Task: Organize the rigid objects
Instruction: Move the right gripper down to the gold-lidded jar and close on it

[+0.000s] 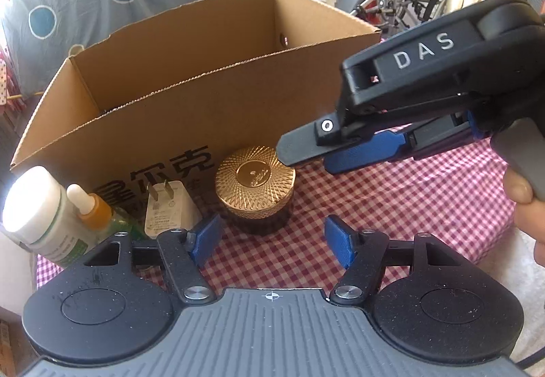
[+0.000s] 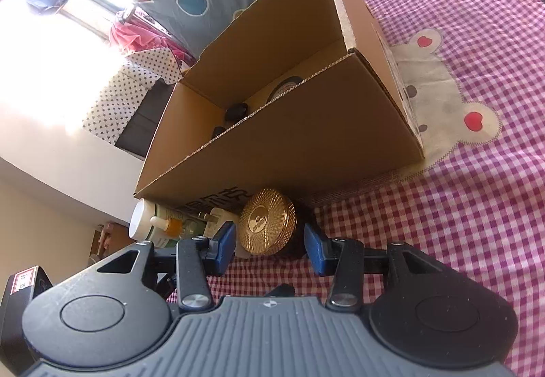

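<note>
Open-topped brown cardboard box (image 1: 190, 84) sits on the pink-and-white checked cloth (image 1: 391, 206), black printed characters on its near wall. In the right wrist view a few dark items lie on the box floor, too hidden to identify.

Along the near wall of the box, on the cloth:
- round jar with a gold patterned lid and dark body (image 1: 255, 187), upright, just beside the box wall
- white plug-in charger (image 1: 168, 206) with its two prongs up, left of the jar, leaning on the box
- small bottle with a white dropper top and amber neck (image 1: 90, 206), further left
- white-capped tube with green print (image 1: 37, 206), leftmost, lying tilted

Left gripper (image 1: 272, 240): blue-padded fingers about half open, nothing between them, hovering short of the jar and apart from it.

Right gripper (image 2: 269, 245): fingers partly open, straddling the jar in its own view; whether the pads touch the jar I cannot tell, gaps seem to show on both sides. From the left wrist view its fingertips sit at the lid's right edge. Person's hand (image 1: 524, 206) holds its grey handle.
</note>
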{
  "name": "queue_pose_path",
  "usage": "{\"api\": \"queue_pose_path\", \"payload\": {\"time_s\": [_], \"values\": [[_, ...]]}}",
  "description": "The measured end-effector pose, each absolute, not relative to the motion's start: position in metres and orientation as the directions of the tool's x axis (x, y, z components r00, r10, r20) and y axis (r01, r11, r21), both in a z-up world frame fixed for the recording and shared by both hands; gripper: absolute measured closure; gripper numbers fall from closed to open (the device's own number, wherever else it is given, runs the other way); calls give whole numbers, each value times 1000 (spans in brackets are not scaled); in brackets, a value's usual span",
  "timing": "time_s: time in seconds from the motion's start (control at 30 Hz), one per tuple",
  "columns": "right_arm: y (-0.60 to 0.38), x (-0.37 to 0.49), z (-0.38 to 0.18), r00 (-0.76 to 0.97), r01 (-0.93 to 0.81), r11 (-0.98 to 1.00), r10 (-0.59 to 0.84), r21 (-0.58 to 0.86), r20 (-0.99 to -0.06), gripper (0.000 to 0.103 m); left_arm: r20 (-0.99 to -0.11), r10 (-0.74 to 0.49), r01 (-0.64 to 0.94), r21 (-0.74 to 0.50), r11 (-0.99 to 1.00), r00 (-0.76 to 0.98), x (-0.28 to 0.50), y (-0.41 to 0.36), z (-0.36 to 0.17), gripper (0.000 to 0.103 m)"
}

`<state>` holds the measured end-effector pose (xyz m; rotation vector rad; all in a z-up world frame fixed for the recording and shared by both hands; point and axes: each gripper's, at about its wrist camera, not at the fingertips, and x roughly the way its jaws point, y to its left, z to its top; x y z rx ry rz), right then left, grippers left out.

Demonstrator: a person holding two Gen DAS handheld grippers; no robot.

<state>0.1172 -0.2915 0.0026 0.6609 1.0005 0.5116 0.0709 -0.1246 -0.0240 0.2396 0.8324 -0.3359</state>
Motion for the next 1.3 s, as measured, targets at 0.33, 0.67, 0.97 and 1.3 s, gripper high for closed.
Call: {"api": "queue_pose_path", "payload": {"time_s": [0.33, 0.67, 0.97, 1.3], "values": [[-265, 149, -11, 410, -139, 731, 657, 668, -633, 56, -765, -192, 372, 67, 926, 614, 80, -124, -32, 36], [-266, 145, -7, 394, -159, 738, 657, 656, -643, 57, -765, -223, 402, 51, 914, 604, 77, -127, -27, 33], [-291, 128, -9, 406, -119, 734, 650, 668, -642, 57, -764, -276, 458, 28, 888, 583, 62, -143, -23, 33], [-317, 117, -16, 432, -52, 705, 655, 707, -621, 57, -739, -253, 459, 85, 884, 624, 52, -142, -18, 35]]}}
